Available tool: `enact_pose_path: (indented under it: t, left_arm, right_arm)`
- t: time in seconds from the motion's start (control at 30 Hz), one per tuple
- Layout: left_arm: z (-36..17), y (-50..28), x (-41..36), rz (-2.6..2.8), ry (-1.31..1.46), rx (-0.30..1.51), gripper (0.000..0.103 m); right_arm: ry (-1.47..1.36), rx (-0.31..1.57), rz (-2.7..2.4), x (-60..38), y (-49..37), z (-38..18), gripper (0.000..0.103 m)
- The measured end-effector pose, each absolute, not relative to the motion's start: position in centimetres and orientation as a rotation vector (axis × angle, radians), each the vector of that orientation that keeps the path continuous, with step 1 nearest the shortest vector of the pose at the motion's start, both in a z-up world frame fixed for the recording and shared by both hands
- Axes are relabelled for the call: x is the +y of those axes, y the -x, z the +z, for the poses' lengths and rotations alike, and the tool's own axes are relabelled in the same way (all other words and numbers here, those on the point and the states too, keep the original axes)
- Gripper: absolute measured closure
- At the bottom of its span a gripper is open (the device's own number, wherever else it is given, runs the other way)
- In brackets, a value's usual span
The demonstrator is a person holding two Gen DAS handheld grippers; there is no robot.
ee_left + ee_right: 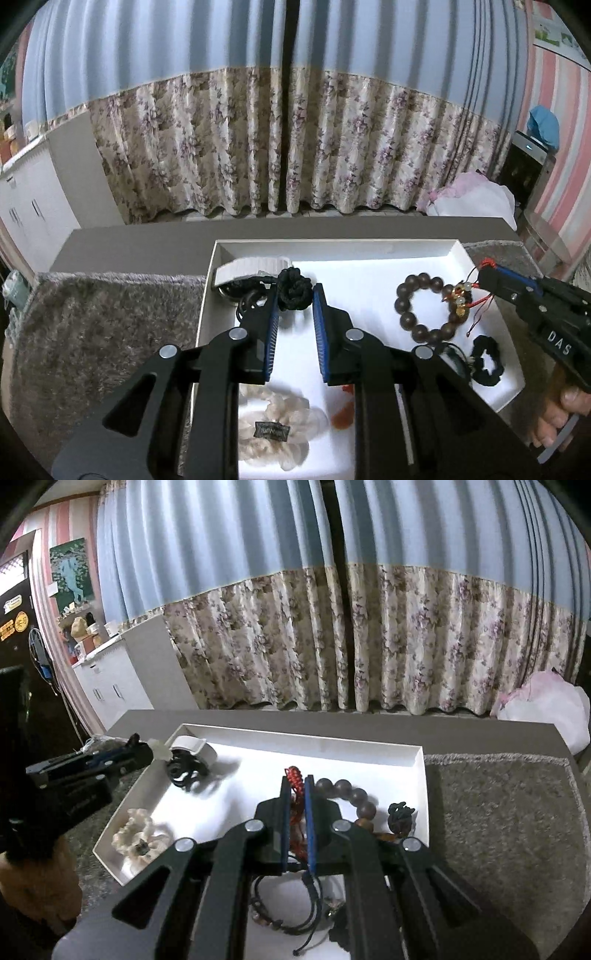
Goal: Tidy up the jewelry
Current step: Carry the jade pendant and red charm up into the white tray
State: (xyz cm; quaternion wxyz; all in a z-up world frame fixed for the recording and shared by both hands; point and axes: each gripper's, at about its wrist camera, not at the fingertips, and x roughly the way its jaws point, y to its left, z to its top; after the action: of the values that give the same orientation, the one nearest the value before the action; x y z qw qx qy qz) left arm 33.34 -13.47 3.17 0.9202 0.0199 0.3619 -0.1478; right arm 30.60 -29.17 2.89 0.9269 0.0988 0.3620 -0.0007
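Observation:
A white tray (369,247) holds the jewelry. My left gripper (295,295) is open over the tray, its tips on either side of a black knotted cord piece (293,288). A white band (251,268) lies at the tray's far left corner. My right gripper (296,781) is shut on a red braided cord (294,775) that is tied to a dark wooden bead bracelet (413,314), also in the right wrist view (345,790). The right gripper shows in the left wrist view (484,277) at the tray's right side. A cream scrunchie (273,432) lies near me.
A black scrunchie (485,360) and a small orange piece (341,419) lie in the tray. Corded bracelets (288,912) lie under my right gripper. A grey shaggy mat (103,332) covers the table on both sides. Floral curtains (295,147) hang behind.

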Motion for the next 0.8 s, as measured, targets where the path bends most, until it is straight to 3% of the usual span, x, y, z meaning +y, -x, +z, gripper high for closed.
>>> enact_pose_path:
  t: [0.8]
  left_arm:
    - [-0.6, -35.1, -15.3, -0.307, -0.066, 0.789, 0.087]
  right_arm:
    - [-0.160, 0.789, -0.033, -29.3, -32.5, 0.1, 0.097]
